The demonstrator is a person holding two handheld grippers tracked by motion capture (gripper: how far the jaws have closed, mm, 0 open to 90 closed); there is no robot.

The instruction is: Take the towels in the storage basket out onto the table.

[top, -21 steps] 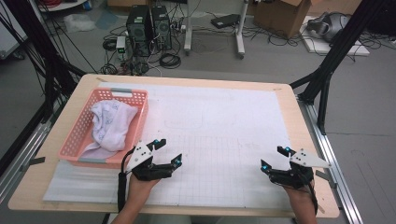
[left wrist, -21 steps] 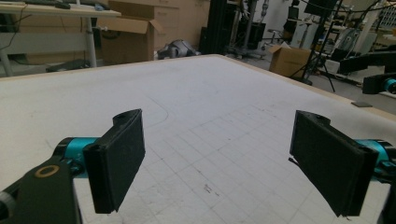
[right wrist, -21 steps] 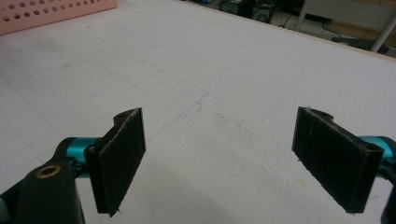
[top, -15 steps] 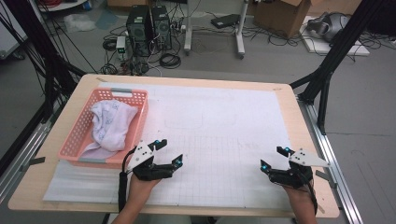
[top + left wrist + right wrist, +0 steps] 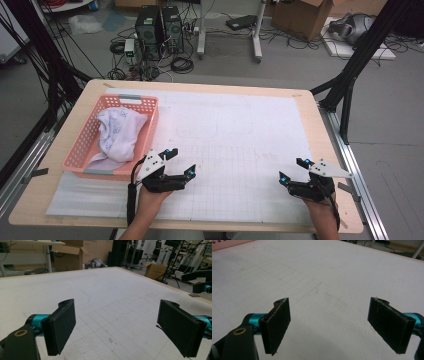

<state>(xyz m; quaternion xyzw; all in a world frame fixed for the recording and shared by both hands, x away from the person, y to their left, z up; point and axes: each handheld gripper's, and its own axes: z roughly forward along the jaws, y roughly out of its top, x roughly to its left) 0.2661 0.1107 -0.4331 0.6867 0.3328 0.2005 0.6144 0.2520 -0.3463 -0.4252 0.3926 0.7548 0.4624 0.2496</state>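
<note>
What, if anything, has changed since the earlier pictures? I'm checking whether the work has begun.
Nothing has visibly changed. The left gripper and right gripper stay open and empty over the white mat, and the white cloth still lies in the pink basket.

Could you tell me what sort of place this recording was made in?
Most likely a robotics lab or workshop: computer towers and loose cables sit on the floor, cardboard boxes stand behind, and a black frame flanks the gridded table.
</note>
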